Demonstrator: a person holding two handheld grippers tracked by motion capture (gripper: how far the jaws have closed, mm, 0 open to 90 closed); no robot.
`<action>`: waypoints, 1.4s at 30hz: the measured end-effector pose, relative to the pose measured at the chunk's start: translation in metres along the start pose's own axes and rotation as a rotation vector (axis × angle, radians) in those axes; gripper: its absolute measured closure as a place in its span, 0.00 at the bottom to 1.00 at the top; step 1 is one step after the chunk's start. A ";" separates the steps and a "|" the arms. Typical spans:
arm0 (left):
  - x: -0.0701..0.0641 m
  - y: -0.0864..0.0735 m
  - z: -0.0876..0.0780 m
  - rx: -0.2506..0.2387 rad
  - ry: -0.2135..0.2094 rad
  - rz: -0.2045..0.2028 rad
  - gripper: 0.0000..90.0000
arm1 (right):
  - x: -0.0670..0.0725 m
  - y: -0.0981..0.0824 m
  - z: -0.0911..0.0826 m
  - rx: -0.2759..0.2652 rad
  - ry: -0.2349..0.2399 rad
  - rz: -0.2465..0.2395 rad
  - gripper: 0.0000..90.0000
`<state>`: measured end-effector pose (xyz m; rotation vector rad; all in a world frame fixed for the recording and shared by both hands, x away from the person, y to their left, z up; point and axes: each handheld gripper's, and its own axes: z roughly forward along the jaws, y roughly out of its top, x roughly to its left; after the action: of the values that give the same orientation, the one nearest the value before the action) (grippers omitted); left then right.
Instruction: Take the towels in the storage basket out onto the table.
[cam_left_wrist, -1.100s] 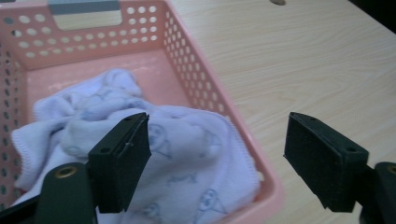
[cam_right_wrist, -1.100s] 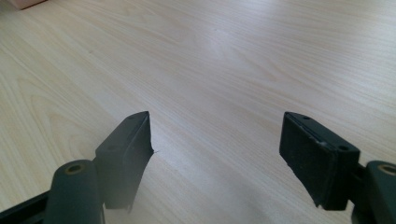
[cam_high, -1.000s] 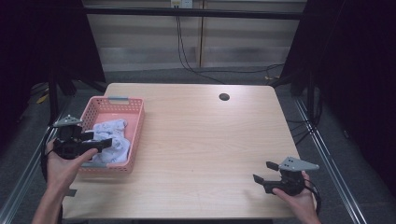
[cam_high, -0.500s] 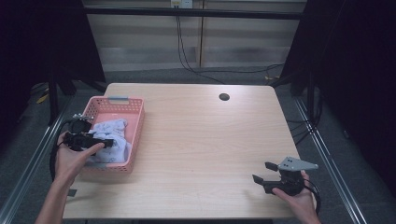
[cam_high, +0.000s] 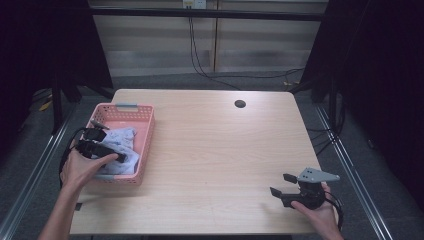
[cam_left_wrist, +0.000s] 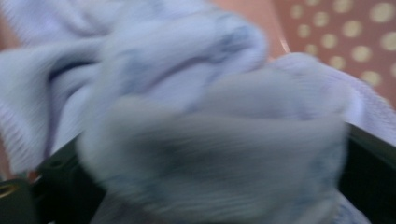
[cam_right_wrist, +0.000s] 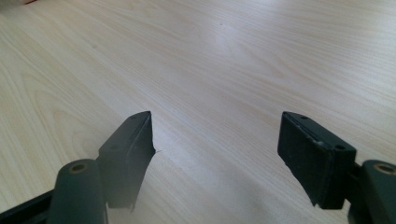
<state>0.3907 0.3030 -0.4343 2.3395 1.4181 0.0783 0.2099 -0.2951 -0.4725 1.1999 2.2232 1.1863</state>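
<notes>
Reaching into the pink perforated plastic basket (cam_high: 145, 131) at the left side of the pale wooden worktop (cam_high: 215, 150), the left gripper (cam_high: 109, 153) sits low over the crumpled light-blue knitted cloth (cam_high: 123, 146) that lies inside it. Its jaws have just been opening and now stand wide apart, with a bunched fold of that cloth (cam_left_wrist: 210, 135) lying between them; in the left gripper view the fabric is close and blurred, so whether the pads touch it cannot be told, but they are not pressed together on it. Behind the fold, the basket's dotted pink wall (cam_left_wrist: 355, 32) shows at the upper right of that view. The person's left hand (cam_high: 82, 167) wraps the gripper's body from the near side, and its black cable loops over the basket's outer edge.

At the near right corner of the worktop, well apart from the basket, the right gripper (cam_high: 282, 186) is held in the right hand (cam_high: 320, 212), pointing toward the left with its grey three-cornered plate on top. Its two black jaws are spread apart with nothing between them, just bare wood grain (cam_right_wrist: 219, 116) beneath. A small round dark hole (cam_high: 240, 104) is set in the worktop near its far edge.
</notes>
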 end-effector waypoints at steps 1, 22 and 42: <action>-0.003 0.001 0.003 0.019 0.015 0.011 0.13 | 0.000 0.000 0.000 0.002 0.001 0.000 0.30; -0.005 0.016 0.033 0.160 0.084 -0.058 0.12 | 0.001 0.000 0.002 0.019 0.028 -0.019 0.31; 0.010 0.009 0.014 0.085 -0.016 -0.062 0.58 | 0.001 0.002 0.005 0.027 0.030 -0.015 0.30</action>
<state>0.4064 0.3033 -0.4458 2.3557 1.5134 -0.0180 0.2133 -0.2917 -0.4738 1.1813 2.2735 1.1794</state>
